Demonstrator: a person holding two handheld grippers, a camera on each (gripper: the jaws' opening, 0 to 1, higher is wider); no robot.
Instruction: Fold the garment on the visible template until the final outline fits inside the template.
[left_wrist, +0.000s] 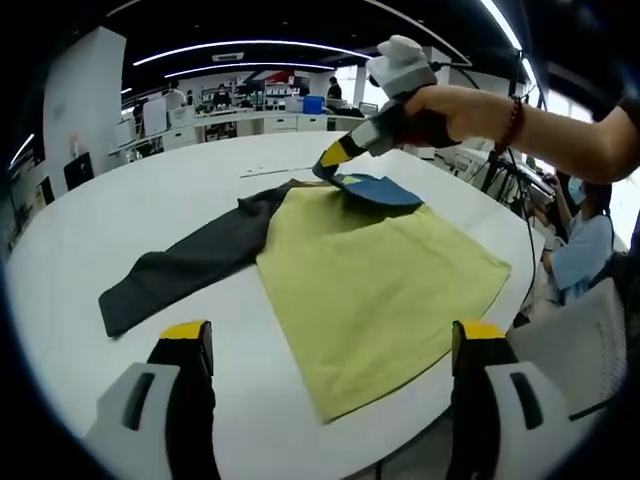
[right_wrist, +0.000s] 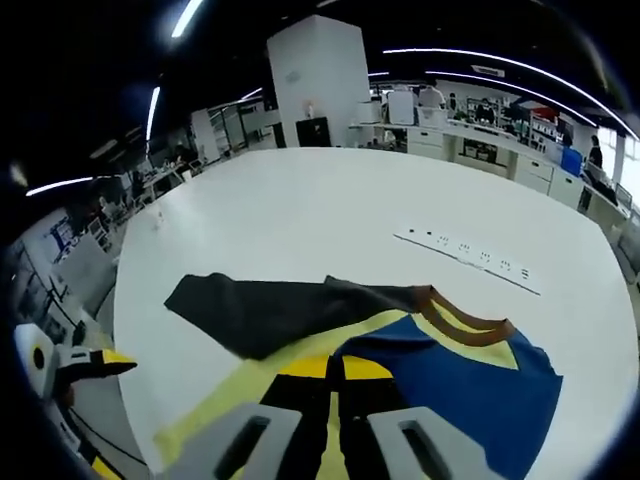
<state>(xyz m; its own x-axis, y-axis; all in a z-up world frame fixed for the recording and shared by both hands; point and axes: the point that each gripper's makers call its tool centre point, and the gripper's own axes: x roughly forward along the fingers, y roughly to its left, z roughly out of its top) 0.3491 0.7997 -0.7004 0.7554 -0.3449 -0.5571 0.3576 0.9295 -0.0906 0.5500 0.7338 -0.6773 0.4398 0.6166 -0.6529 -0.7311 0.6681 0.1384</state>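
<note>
Garment (left_wrist: 190, 265) lies on the white table (left_wrist: 150, 195), dark sleeve running long toward the table's far side, blue body folded over the yellow-green template (left_wrist: 385, 285). Right gripper (left_wrist: 335, 158) pinches the blue fold (jaws closed on fabric). Left gripper (left_wrist: 330, 345) hangs spread, well apart from the cloth.

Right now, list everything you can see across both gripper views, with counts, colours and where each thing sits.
garment: one, blue body with brown collar and dark grey sleeve, on the template, sleeve trailing onto the table
template: one, yellow-green sheet, flat on the table near its edge
table: one, white, large and rounded, under everything
power strip: one, white, on the table beyond the garment
right gripper: one, yellow-tipped, shut on the garment's blue fabric
left gripper: one, yellow-tipped, open over the table edge, touching nothing
hand: one, red bracelet on its wrist, holding the right gripper
</note>
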